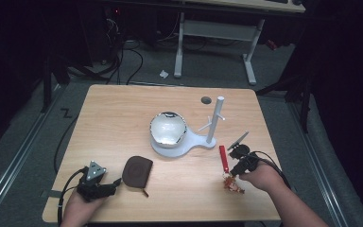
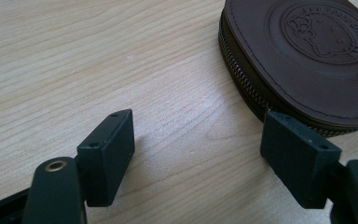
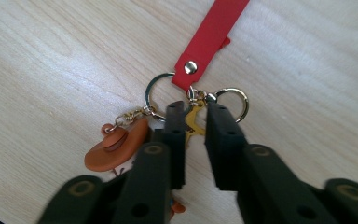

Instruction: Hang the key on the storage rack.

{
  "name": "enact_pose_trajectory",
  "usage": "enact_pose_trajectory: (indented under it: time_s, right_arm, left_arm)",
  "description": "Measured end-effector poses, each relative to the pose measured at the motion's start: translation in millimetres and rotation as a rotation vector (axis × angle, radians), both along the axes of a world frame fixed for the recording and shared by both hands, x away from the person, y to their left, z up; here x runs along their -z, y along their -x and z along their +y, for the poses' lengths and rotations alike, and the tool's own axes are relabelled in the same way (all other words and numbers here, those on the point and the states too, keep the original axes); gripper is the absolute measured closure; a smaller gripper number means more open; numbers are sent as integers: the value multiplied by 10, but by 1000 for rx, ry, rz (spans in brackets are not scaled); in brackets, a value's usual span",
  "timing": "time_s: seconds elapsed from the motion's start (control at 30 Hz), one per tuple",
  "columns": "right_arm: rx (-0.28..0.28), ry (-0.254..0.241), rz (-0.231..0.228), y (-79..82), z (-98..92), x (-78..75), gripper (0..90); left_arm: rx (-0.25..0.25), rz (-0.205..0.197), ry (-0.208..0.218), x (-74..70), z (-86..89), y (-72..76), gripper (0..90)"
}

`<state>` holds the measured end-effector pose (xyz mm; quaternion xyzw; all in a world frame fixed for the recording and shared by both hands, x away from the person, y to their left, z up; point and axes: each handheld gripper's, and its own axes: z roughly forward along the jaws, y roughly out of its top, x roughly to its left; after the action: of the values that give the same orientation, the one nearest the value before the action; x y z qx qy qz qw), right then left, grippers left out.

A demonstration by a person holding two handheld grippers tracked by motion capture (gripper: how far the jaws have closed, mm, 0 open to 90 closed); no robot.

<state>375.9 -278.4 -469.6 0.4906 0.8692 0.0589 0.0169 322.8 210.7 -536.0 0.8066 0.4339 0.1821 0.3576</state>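
A keychain with a red strap [image 1: 224, 158] lies on the wooden table [image 1: 123, 109] at the front right. Its rings, a gold clasp [image 3: 194, 119] and an orange hat charm [image 3: 114, 149] sit at the near end of the strap [image 3: 209, 37]. My right gripper [image 3: 196, 116] has its jaws closed narrowly on the gold clasp; in the high view the gripper [image 1: 231, 176] is over the charms. A brown zipped round pouch [image 1: 137, 171] lies at the front left. My left gripper [image 1: 116, 182] rests beside it, open, its right fingertip [image 2: 298, 154] at the pouch [image 2: 307, 56] edge.
A white stand with an upright pegged post [image 1: 215, 120] and a shiny silver bowl [image 1: 168, 127] on its base occupies the table's middle. A dark round cable hole [image 1: 206, 100] is behind it. A grey flat piece [image 1: 238, 140] lies just beyond my right gripper.
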Motion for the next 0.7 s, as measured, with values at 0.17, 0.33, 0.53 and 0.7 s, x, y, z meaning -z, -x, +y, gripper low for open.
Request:
enact_pose_trajectory:
  time_s: [0.17,0.33,0.53,0.7]
  right_arm:
    - [86,-85,65,-35,-50,118,655]
    - [104,-15,29,-50,1,146,621]
    - [27,56,34,-60,138,150,725]
    - [-15,75,27,-55,162,137,885]
  left_arm:
    - [0,0,0,0,1,1,263]
    - [2,0,0,0,2,2,263]
    - [3,2,-2,-1,1,0,263]
    - [3,1,-1,-1,1,4,263]
